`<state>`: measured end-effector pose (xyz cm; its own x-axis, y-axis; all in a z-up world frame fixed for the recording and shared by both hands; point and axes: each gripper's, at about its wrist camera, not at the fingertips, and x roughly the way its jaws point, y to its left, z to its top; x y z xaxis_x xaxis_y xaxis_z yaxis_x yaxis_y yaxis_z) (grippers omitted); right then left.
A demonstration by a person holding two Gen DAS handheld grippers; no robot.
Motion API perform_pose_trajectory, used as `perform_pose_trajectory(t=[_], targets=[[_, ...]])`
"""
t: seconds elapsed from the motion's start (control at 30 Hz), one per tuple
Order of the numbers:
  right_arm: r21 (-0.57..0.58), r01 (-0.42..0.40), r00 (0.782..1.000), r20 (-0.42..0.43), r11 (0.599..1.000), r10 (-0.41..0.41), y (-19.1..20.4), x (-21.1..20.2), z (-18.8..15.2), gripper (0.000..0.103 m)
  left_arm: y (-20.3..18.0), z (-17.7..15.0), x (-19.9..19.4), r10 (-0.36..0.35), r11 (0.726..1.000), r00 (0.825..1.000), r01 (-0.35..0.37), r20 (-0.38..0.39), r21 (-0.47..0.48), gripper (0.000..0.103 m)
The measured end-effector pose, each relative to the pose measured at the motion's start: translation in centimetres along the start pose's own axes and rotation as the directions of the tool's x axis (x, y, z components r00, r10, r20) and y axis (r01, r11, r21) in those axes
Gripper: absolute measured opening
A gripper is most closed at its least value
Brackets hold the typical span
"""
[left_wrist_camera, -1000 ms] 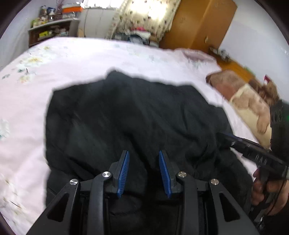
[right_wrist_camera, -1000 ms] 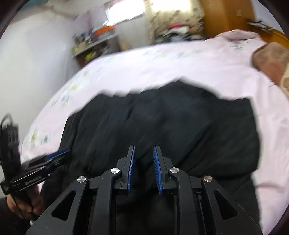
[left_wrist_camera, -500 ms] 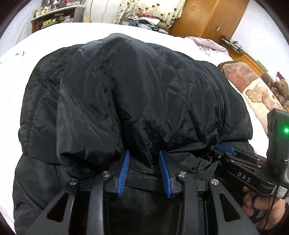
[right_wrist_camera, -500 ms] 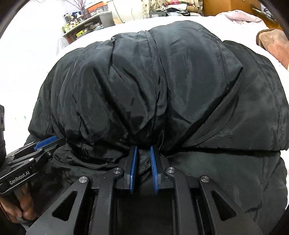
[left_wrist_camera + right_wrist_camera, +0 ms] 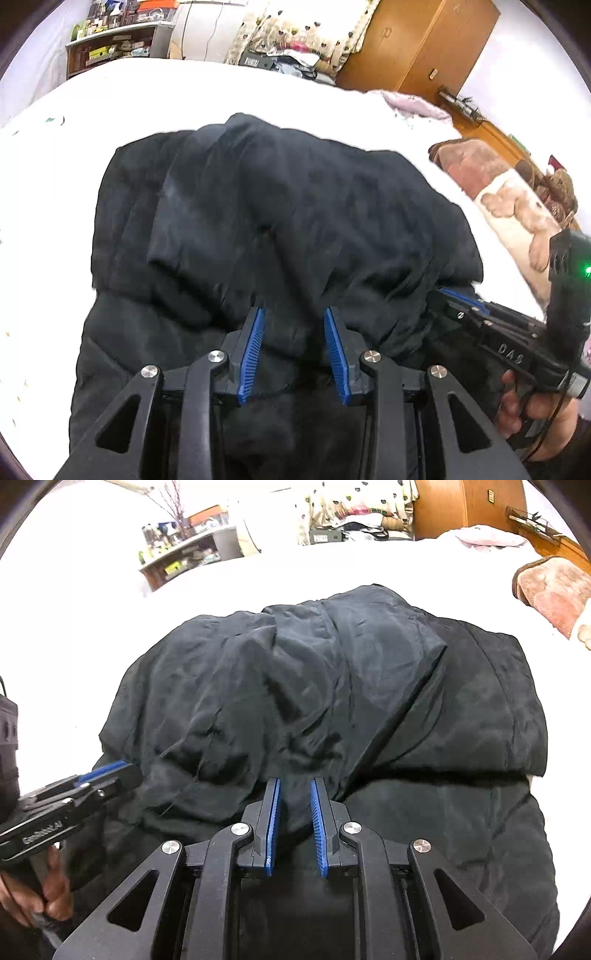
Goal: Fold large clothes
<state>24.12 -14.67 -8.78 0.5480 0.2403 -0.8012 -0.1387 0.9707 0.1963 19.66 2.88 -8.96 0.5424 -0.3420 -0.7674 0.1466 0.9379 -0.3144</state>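
Observation:
A large black padded jacket [image 5: 288, 221] lies on the white bed, its upper half folded over toward me; it also shows in the right wrist view [image 5: 332, 686]. My left gripper [image 5: 293, 314] has blue pads a little apart, with the folded jacket's near edge between them. My right gripper [image 5: 294, 784] stands the same way at the fold's edge, jaws narrowly apart with black fabric between them. Each gripper shows in the other's view: the right one [image 5: 458, 299] at the fold's right end, the left one [image 5: 107, 771] at its left end.
The white bed [image 5: 184, 96] spreads around the jacket. A brown and cream blanket [image 5: 509, 199] lies at the right, also in the right wrist view [image 5: 554, 590]. A wooden wardrobe [image 5: 417, 40], a shelf [image 5: 110, 44] and piled clothes stand beyond the bed.
Both grippers have pulled back from the jacket, which now looks smaller and lies folded lower on the bed. The right gripper's jaws have widened a little.

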Motion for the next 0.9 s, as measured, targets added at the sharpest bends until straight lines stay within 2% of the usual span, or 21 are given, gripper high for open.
perform_pose_trajectory(t=[0.07,0.13,0.23,0.37,0.53,0.73,0.9], targets=[[0.003,0.008,0.999,-0.042,1.0,-0.008,-0.2,1.4,-0.9,0.017,0.7,-0.7,2.0,0.022,1.0,0.999,-0.023,-0.05,-0.015,0.036],[0.016,0.018,0.995,-0.094,1.0,-0.017,-0.7,3.8,-1.6,0.017,0.7,-0.6,3.2,0.034,0.999,0.998,-0.034,-0.049,-0.014,0.036],[0.051,-0.002,0.996,-0.089,0.999,0.006,-1.3,4.7,-1.5,0.017,0.6,-0.3,3.6,0.041,0.999,0.998,-0.042,-0.043,-0.013,0.036],[0.032,0.004,0.996,-0.094,0.999,-0.001,-1.0,4.4,-1.1,0.017,0.4,-0.2,3.1,0.044,0.999,0.998,-0.044,-0.043,-0.01,0.036],[0.051,0.006,0.998,-0.061,0.999,-0.003,-1.0,1.2,-1.4,0.017,-0.7,-0.5,0.6,0.068,0.998,0.997,-0.068,-0.038,0.012,0.036],[0.026,-0.005,1.0,-0.002,1.0,0.005,-0.6,-4.4,-3.3,0.021,-1.7,-2.1,-3.9,0.1,0.995,0.995,-0.1,0.001,0.011,0.036],[0.005,0.009,0.999,0.041,1.0,-0.009,-0.2,-9.0,-5.5,0.032,-2.8,-4.1,-7.7,0.126,0.992,0.992,-0.127,0.029,0.023,0.036]])
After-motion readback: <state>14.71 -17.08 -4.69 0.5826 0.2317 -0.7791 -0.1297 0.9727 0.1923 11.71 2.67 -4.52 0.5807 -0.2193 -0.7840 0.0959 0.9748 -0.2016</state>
